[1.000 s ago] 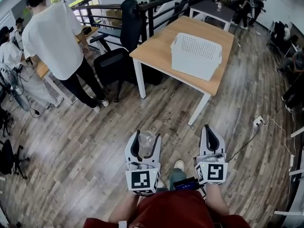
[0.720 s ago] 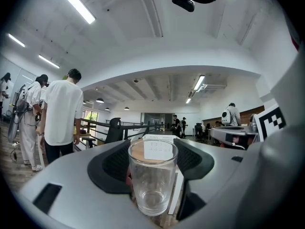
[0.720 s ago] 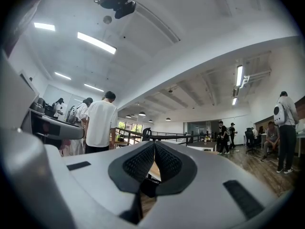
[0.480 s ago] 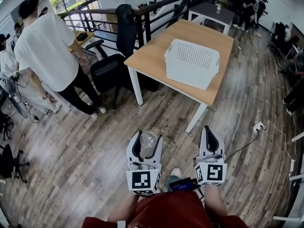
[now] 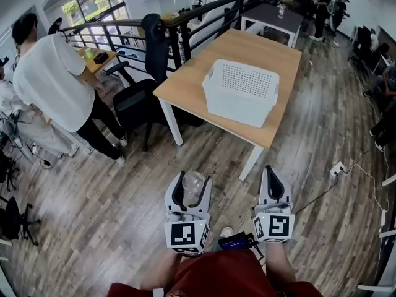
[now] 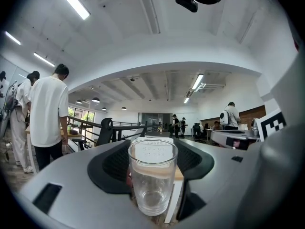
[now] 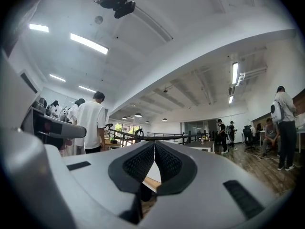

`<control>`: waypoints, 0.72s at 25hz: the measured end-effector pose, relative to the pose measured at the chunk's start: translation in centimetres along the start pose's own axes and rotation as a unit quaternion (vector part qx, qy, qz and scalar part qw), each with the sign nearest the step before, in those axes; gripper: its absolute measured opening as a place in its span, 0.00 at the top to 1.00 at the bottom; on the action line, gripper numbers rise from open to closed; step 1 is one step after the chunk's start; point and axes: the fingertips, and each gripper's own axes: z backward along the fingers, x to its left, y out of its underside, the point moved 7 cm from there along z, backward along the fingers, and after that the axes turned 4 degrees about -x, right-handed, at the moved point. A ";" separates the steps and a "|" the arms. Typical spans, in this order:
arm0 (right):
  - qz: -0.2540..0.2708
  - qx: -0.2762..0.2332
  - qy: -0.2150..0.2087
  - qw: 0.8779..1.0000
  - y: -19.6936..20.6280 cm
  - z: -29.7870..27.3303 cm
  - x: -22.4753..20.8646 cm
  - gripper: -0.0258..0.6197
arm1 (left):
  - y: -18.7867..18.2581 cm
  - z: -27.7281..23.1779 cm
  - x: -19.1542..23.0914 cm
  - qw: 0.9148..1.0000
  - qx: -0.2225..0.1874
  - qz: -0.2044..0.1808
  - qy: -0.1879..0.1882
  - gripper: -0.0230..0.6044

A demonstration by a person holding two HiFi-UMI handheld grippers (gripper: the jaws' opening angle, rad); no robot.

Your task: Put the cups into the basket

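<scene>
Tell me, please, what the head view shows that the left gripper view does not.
Only the head view shows the closed jaws of the right gripper, the marker cube on the left gripper, and a power strip on the floor. Only the left gripper view shows the ceiling lights and the clear cup side-on, upright between the pads. Both show the cup held in the left gripper, the white basket ahead on the table, and a person in a white shirt.
</scene>
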 end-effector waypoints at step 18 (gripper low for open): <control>-0.006 -0.001 -0.004 1.000 1.8 -5.1 -8.6 0.94 | 0.8 -9.6 -4.1 1.000 0.000 0.005 -0.008 0.51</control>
